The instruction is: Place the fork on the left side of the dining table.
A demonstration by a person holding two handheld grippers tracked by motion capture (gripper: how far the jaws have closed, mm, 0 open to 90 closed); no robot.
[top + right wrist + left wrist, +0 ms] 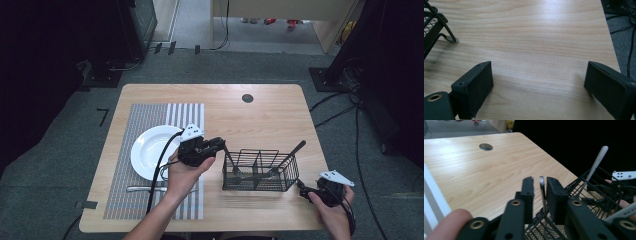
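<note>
Two jaws of your left gripper (pixel 540 185) pinch a utensil handle (pixel 542 192) in the wire basket (pixel 260 171); lift straight up, while your right gripper (pixel 537 87) rests released.

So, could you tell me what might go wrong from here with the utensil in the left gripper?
1. The left gripper pinches only the thin tip of a metal utensil handle; it may slip or twist free when lifted.
2. The wire caddy looks light and the right gripper rests open beside it, not holding it, so pulling the utensil could drag or tip the caddy and spill the other utensil.
</note>
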